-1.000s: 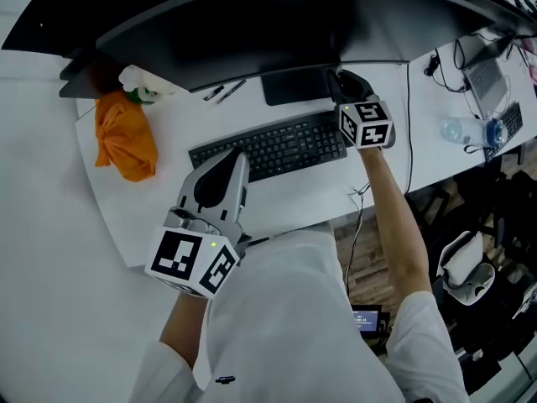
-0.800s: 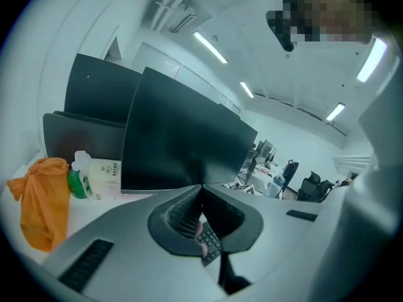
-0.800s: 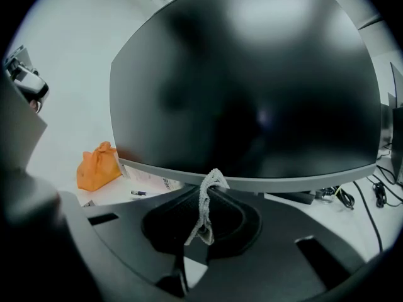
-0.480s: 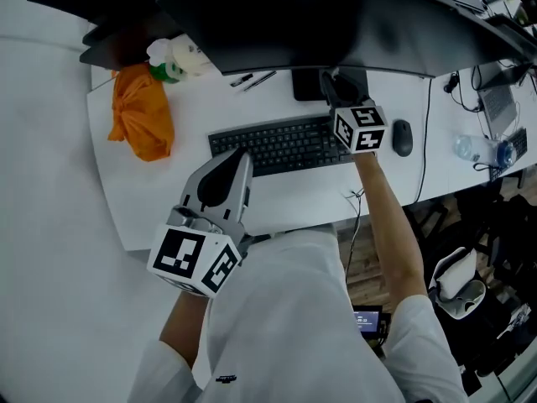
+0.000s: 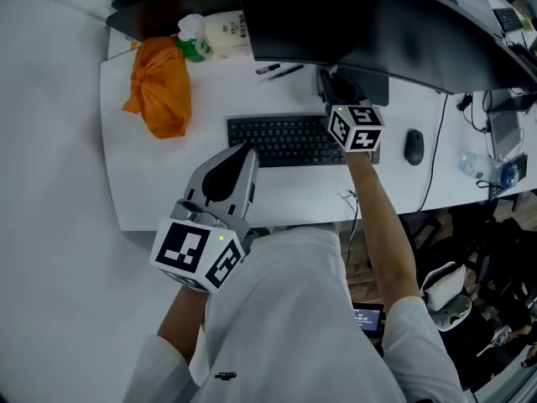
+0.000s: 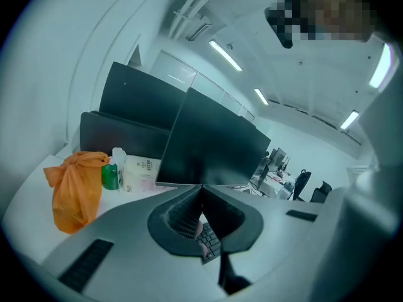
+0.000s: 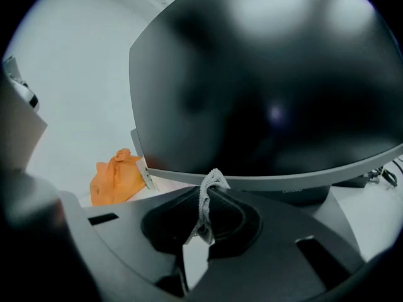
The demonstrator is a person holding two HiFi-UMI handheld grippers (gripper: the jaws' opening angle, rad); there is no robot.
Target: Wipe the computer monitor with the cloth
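Cloth point(image 7: 203, 214): a thin white bunch, pinched in the right gripper point(image 7: 211, 186). Jaws are closed tight on it; a small tuft pokes out past the tips and a ragged end hangs back into the hollow between the jaws. In the right gripper view the tuft sits right at the lower bezel of the monitor point(image 7: 264, 87), which fills most of that view; contact with the bezel cannot be told.

From the head view the right gripper point(image 5: 336, 86) reaches across the keyboard point(image 5: 289, 139), its tips at the monitor's point(image 5: 352, 23) bottom edge, close to the stand.

Left gripper point(image 5: 247, 153) is held low, near the person's body, over the front edge of the white desk point(image 5: 168, 187), pointing toward the keyboard. In its own view the left gripper point(image 6: 201, 186) has its jaws brought together, tips meeting, nothing gripped; only keyboard keys show through the gap behind them.

Other items on the desk: orange bag point(image 5: 159, 95) at the far left corner, a white bottle point(image 5: 226, 34) and a green one point(image 5: 195, 50) just beside it, pens point(image 5: 281, 70) in front of the monitor, mouse point(image 5: 414, 147) right of the keyboard.
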